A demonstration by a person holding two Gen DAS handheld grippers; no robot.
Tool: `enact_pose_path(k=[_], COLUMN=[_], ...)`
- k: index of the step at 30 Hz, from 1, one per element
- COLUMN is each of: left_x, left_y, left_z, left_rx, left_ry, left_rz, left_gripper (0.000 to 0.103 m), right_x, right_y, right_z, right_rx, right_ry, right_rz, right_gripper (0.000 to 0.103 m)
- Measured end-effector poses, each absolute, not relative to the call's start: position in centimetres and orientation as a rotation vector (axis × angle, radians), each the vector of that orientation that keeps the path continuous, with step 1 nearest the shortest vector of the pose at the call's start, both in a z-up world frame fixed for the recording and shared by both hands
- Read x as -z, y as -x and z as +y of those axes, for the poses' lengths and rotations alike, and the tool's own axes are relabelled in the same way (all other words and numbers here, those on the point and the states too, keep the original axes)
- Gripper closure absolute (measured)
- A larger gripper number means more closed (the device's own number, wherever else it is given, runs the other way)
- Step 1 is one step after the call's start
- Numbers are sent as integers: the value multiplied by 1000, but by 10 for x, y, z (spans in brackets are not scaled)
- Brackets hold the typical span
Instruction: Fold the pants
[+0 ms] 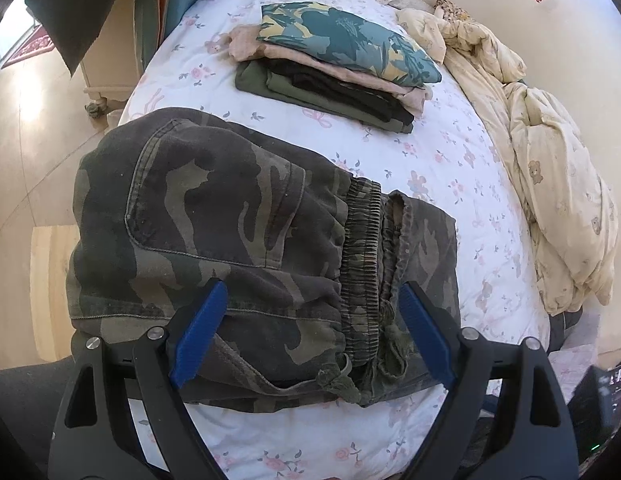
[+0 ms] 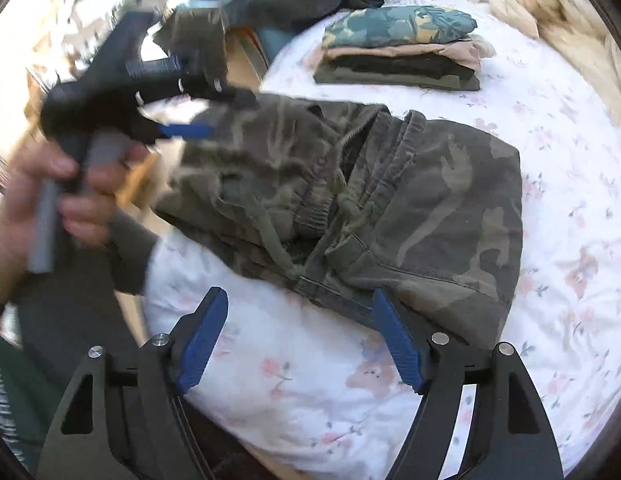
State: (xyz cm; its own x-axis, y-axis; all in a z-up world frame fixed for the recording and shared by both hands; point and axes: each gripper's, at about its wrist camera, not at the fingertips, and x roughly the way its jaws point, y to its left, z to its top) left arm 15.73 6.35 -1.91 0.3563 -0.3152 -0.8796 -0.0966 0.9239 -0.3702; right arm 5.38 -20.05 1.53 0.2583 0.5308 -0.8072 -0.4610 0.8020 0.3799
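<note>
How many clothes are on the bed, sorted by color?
Camouflage-print folded cotton pants, in front: 1
Teal and yellow leaf-print folded garment, top of the stack: 1
Pale pink folded garment: 1
Black folded garment: 1
Olive green folded garment, bottom of the stack: 1
Total: 5

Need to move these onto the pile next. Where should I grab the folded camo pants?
Take the camo pants at the near edge by the elastic waistband, coming from the bed's front side. The layers stack thick there, and the open left tongs already straddle it.
</note>
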Motion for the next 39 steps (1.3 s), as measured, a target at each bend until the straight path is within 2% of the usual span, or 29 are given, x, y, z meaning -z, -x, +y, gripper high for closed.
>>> enact_pose_path(k=[2,4,5,6,10,13,15,18,24,26,29,31,32,36,39], left_x=[20,24,24,25,27,33,36,35,33,31,31,33,33,33,31], left_y=[-158,-160,-160,-161,-161,-161,-162,-161,-161,-160,-160,-160,-161,-160,-159], left_z=[62,58,55,52,46,46,46,46,44,44,44,46,47,49,51], left_rx=[140,140,144,147,141,129,131,134,138,117,98,91,86,74,79], left_ry=[383,376,370,358,319,314,310,309,295,265,239,244,243,245,252], left_rz=[1207,1217,1221,1222,1220,1235,1244,1245,1231,1215,1209,1212,1213,1209,1206], left_gripper=[18,18,18,18,18,18,18,18,18,18,18,18,18,18,18], right_x=[-22,-6,6,20,68,105,117,104,56,72,122,121,116,70,44], right_y=[-60,-86,-101,-115,-136,-122,-109,-105,-90,-91,-94,-97,-100,-100,-85], right_z=[-214,-226,-232,-236,-205,-177,-172,-169,-200,-228,-246,-247,-244,-235,-239], right_rx=[-550,-389,-345,-324,-335,-297,-247,-253,-99,29,51,57,50,-10,-103], right_ry=[-38,-86,-162,-250,-284,-250,-294,-272,-249,-328,-494,-500,-482,-445,-578], right_rz=[1020,1076,1123,1128,1238,1365,1374,1368,1197,1227,1389,1387,1390,1273,1204], right_gripper=[40,88,90,92,93,93,93,93,93,93,97,96,93,93,92])
